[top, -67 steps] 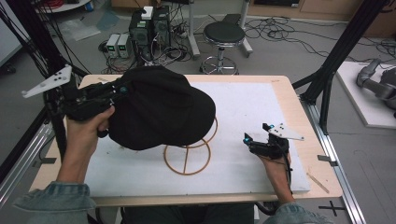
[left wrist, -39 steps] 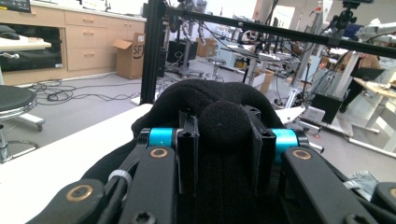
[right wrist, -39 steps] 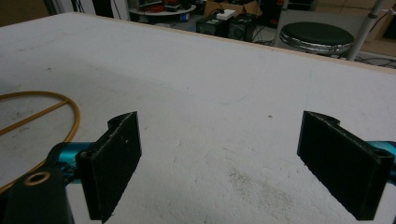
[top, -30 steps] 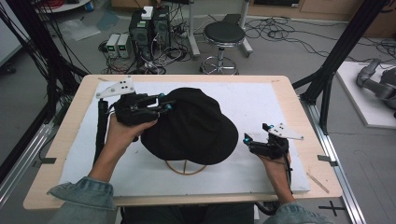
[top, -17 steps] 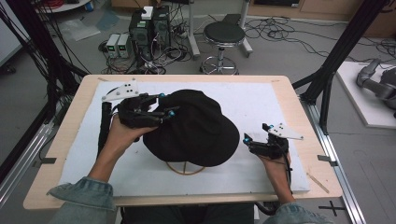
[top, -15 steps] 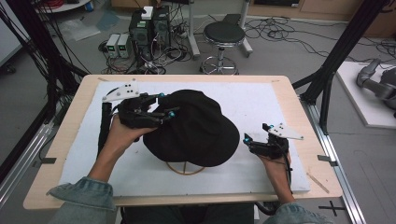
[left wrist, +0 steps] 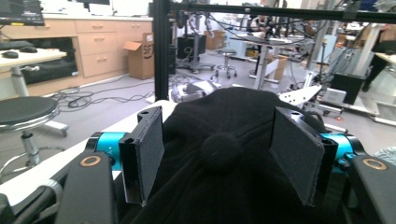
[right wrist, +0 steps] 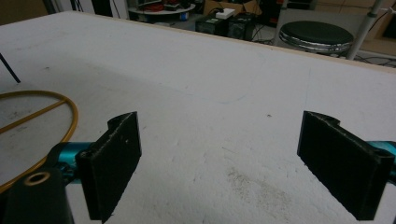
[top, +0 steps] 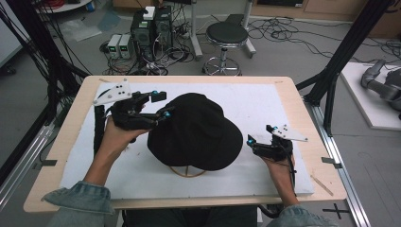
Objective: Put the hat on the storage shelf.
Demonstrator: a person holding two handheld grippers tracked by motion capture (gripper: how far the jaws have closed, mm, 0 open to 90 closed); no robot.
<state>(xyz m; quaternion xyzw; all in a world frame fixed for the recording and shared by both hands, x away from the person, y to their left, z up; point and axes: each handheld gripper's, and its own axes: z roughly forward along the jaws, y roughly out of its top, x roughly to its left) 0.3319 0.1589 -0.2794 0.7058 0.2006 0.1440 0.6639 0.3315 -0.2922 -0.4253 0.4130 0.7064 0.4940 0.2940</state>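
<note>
A black bucket hat sits on a gold wire stand in the middle of the white mat. My left gripper is at the hat's upper left edge, open. In the left gripper view its pads stand wide apart, not pressing the hat that lies between and ahead of them. My right gripper rests on the mat to the right of the hat, open, with nothing between its jaws. The gold ring of the stand shows at the left of the right gripper view.
The white mat covers most of the wooden table. Beyond the far edge are a black stool and computer boxes on the floor. Black frame posts rise at both sides.
The left gripper carried the hat from the left onto the stand and set it there. Its jaws now stand apart at the hat's edge. The right gripper has not moved.
</note>
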